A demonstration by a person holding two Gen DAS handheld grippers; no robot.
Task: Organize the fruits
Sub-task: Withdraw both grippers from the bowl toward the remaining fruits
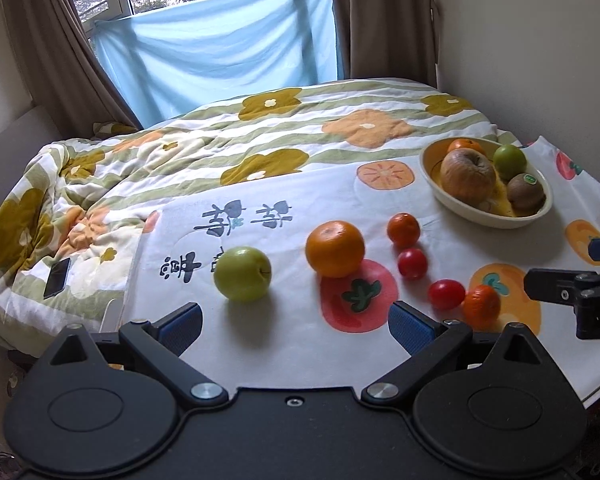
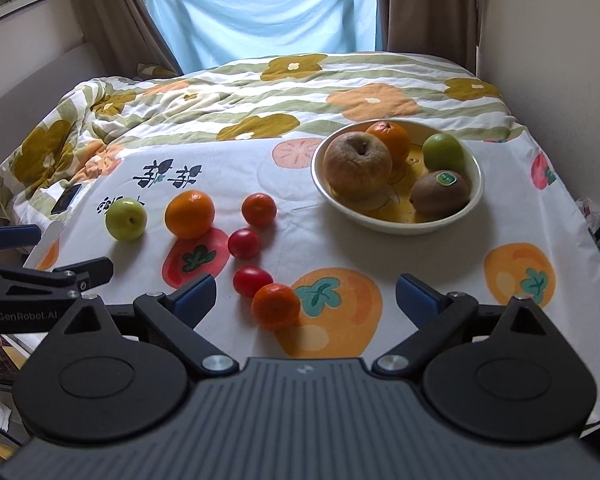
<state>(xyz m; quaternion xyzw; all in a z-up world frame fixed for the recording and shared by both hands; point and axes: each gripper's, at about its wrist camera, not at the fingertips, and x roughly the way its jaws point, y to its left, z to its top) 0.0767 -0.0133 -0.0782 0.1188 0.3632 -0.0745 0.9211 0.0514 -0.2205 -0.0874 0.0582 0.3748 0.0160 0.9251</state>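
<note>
Right wrist view showed the right hand-held gripper [image 2: 304,296] wide open, empty; left hand-held gripper [image 1: 296,322] was open too; 6 fruits lay on the bench [image 2: 420,264] beside the bowl [image 2: 396,224] holding 4.

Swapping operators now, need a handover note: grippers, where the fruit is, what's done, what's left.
Left gripper and right gripper: both open, empty, above the near cloth edge.
In the bowl: wrinkled apple, orange, green fruit, kiwi.
Loose on the cloth: green apple, big orange, two mandarins, two tomatoes.
Left: presumably move those six into the bowl.
</note>
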